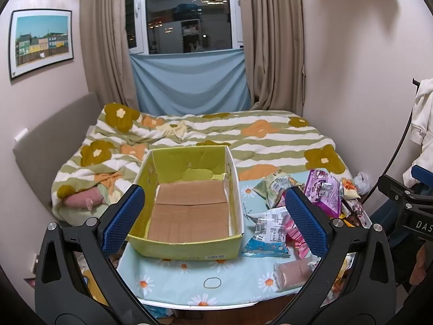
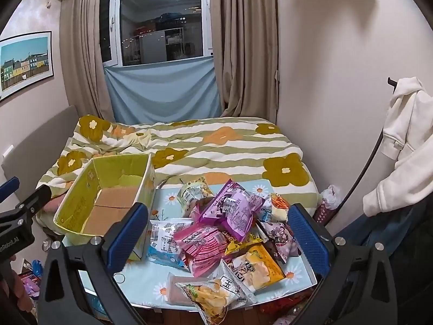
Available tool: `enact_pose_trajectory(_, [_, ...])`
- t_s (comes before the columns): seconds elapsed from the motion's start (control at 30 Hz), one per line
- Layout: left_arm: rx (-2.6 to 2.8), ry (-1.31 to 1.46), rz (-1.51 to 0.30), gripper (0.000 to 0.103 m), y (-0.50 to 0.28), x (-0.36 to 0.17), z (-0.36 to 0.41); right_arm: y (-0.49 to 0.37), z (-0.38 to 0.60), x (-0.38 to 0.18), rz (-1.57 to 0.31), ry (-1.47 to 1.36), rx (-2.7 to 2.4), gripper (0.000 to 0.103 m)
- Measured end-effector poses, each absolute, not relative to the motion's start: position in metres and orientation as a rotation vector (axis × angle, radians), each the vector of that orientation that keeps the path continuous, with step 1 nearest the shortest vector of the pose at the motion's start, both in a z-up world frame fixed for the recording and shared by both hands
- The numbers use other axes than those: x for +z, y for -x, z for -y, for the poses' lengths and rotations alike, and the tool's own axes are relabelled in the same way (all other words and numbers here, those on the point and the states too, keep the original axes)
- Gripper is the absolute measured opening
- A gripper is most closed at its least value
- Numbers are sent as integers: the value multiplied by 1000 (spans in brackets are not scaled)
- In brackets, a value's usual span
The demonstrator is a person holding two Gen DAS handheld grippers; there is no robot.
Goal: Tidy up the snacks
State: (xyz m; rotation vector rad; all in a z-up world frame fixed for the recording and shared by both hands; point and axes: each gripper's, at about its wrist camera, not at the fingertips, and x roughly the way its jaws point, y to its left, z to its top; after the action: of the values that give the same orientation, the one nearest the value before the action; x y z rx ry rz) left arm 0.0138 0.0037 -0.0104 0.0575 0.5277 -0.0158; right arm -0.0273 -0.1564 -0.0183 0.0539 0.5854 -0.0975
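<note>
A yellow-green cardboard box with a bare brown bottom stands on the small table with the daisy-print cloth. My left gripper is open, its blue pads wide apart, with the box in front of it. A heap of snack packets lies right of the box: a purple bag, a pink striped pack, a yellow chips bag and several others. My right gripper is open above the heap and touches nothing. The heap shows at the right in the left wrist view.
A bed with a flowered, striped blanket runs behind the table up to the curtained window. A white hoodie hangs at the right. The other gripper's black body shows at the left edge. Clutter lies on the floor below the table.
</note>
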Motion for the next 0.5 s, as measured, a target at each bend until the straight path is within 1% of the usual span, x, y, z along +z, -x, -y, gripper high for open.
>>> enact_pose_trajectory(0.5, [-15,-58,-527,103,-13,-13,-3,26,153,-21,-593,-53,-89,103])
